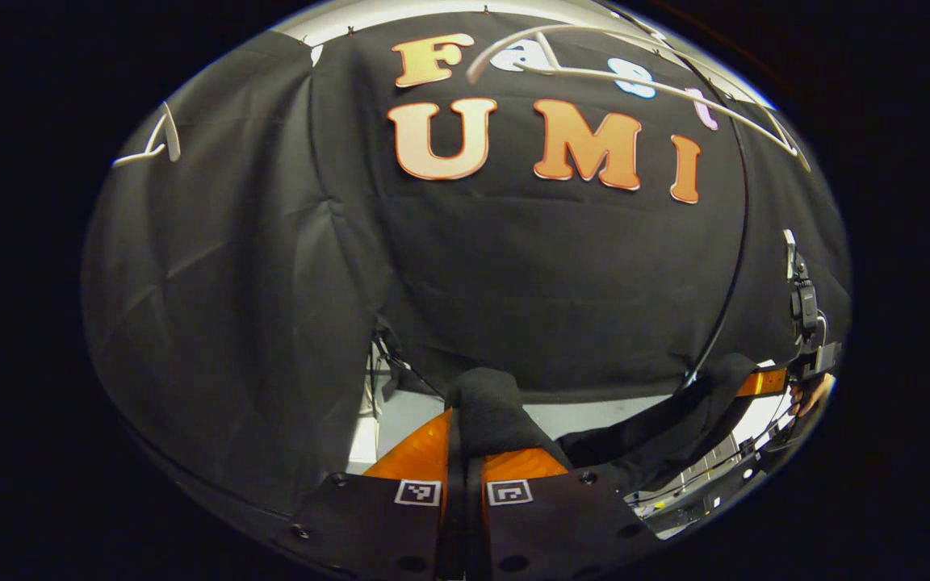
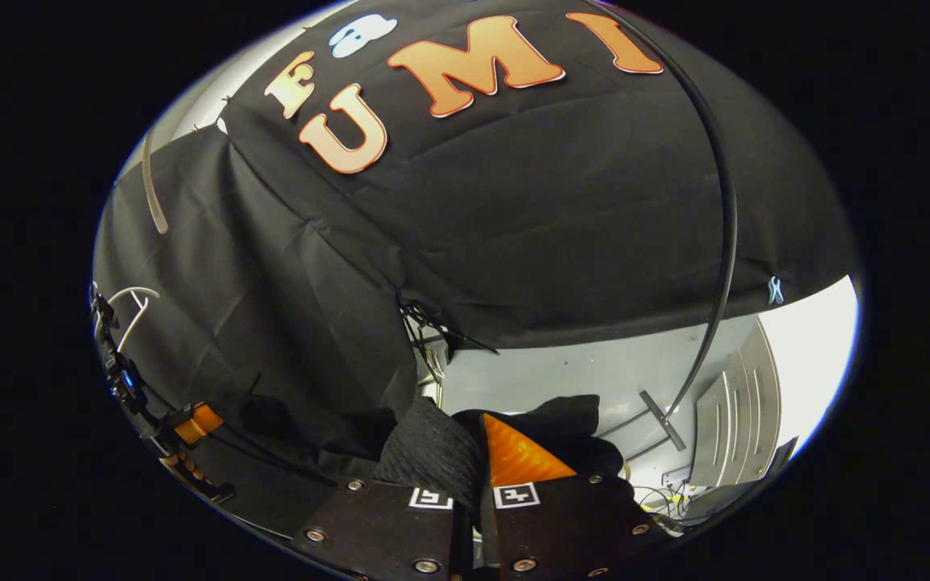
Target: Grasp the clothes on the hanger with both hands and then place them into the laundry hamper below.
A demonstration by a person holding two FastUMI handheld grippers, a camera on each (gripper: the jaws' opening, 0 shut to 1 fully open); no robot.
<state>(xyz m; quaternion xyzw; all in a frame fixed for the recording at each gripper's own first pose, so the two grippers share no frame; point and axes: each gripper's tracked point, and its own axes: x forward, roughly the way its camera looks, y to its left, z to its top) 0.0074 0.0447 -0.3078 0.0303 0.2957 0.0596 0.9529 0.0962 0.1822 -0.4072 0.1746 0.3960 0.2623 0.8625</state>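
In the left gripper view my left gripper [image 1: 465, 442] is shut on a fold of the black garment [image 1: 488, 407], which bulges up between its fingers. The cloth stretches right as a dark band [image 1: 675, 420] to the right gripper [image 1: 765, 382], held by a hand at the far right edge. In the right gripper view my right gripper [image 2: 477, 453] is shut on a bunch of the same black garment [image 2: 433, 448], with more cloth beyond the fingers. The left gripper [image 2: 194, 422] appears far left there. A bare white hanger [image 1: 634, 81] hangs above.
A thin black rack pole [image 2: 722, 242] curves down the right side to a grey foot bracket [image 2: 663, 420]. Another white hanger [image 1: 157, 144] hangs at the upper left, and one [image 2: 132, 297] near the left gripper. A pale floor [image 2: 562, 375] and cables [image 2: 433, 331] lie below the wall cloth.
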